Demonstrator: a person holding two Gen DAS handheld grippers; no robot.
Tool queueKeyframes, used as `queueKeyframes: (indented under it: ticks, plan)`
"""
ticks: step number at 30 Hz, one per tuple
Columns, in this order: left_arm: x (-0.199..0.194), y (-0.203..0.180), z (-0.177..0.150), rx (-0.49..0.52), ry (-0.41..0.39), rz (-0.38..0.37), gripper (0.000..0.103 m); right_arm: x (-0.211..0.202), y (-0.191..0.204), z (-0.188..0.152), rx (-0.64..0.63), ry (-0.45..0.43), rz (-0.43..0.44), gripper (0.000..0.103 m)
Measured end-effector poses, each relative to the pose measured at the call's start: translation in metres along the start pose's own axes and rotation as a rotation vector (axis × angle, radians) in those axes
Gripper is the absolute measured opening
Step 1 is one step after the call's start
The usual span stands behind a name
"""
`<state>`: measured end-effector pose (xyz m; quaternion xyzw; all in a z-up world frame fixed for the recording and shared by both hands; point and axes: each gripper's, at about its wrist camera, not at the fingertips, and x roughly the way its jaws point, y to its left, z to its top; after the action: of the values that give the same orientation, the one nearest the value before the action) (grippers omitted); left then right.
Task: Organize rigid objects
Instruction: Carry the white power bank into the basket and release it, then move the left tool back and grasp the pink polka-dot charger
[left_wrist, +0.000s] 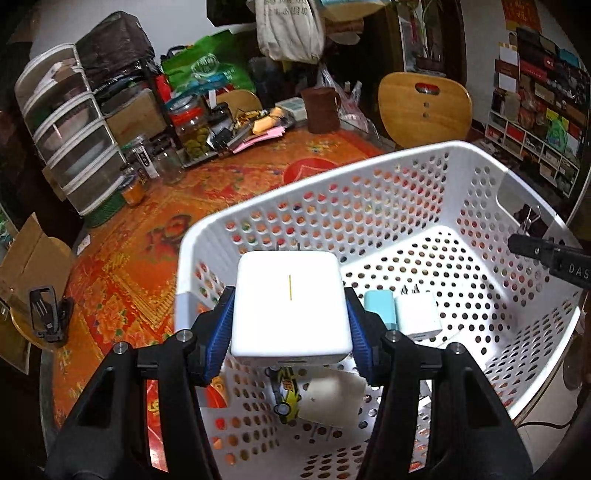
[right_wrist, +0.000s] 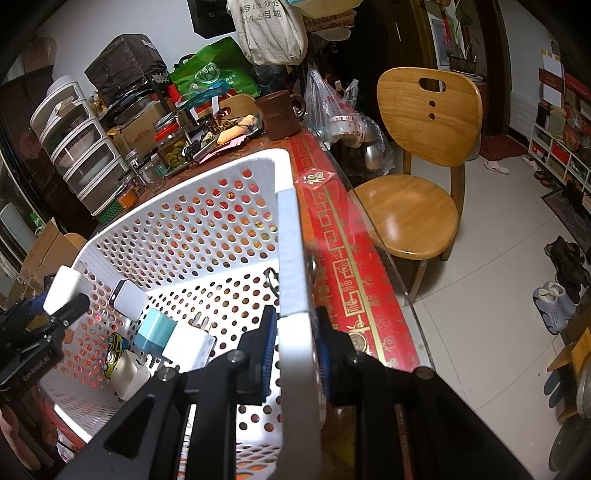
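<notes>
Only right view shows right claw clamping basket rim; left claw grips charger

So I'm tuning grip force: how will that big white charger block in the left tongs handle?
The large white plastic charger block looks rigid and boxy, so it likely won't flex. Its glossy faces may be slippery, though the ribbed blue pads should help. Released, it would probably land flat in the white perforated basket, not roll.
</notes>
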<state>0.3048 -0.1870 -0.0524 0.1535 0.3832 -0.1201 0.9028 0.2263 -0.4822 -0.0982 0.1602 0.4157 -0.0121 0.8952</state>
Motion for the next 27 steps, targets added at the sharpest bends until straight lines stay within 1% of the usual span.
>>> queueKeyframes:
  ticks: [7, 14, 16, 17, 18, 19, 20, 21, 23, 25, 27]
  plan:
    - [0.008, -0.004, 0.0, 0.003, 0.036, -0.011, 0.053, 0.0, 0.0, 0.0, 0.0, 0.0, 0.0, 0.02]
    - [0.012, -0.006, -0.002, 0.015, 0.058, -0.026, 0.054, 0.0, 0.0, 0.0, -0.002, 0.002, -0.003, 0.02]
    - [0.011, -0.008, -0.002, 0.021, 0.054, -0.029, 0.055, 0.0, 0.0, 0.0, -0.002, 0.002, -0.004, 0.02]
    - [0.011, -0.009, -0.002, 0.024, 0.051, -0.025, 0.059, 0.0, 0.001, 0.0, -0.002, 0.002, -0.005, 0.02]
    - [0.01, -0.008, -0.002, 0.024, 0.048, -0.037, 0.066, 0.0, 0.001, 0.0, -0.002, 0.004, -0.005, 0.02]
    - [0.009, -0.009, -0.002, 0.026, 0.041, -0.044, 0.07, 0.0, 0.001, 0.001, -0.002, 0.005, -0.005, 0.02]
    - [0.006, -0.009, -0.002, 0.026, 0.028, -0.049, 0.078, 0.0, 0.001, 0.001, -0.002, 0.004, -0.007, 0.02]
    - [0.002, -0.008, -0.002, 0.028, 0.006, -0.043, 0.083, 0.001, 0.001, 0.001, -0.003, 0.006, -0.009, 0.02]
    - [-0.011, -0.002, -0.004, 0.028, -0.041, -0.021, 0.086, 0.001, 0.001, 0.001, -0.005, 0.007, -0.01, 0.02]
    - [-0.024, 0.012, -0.006, 0.006, -0.081, -0.019, 0.089, 0.001, 0.001, 0.001, -0.005, 0.007, -0.013, 0.02]
    - [-0.042, 0.039, -0.009, -0.049, -0.13, -0.011, 0.097, 0.001, 0.001, 0.002, -0.005, 0.008, -0.013, 0.02]
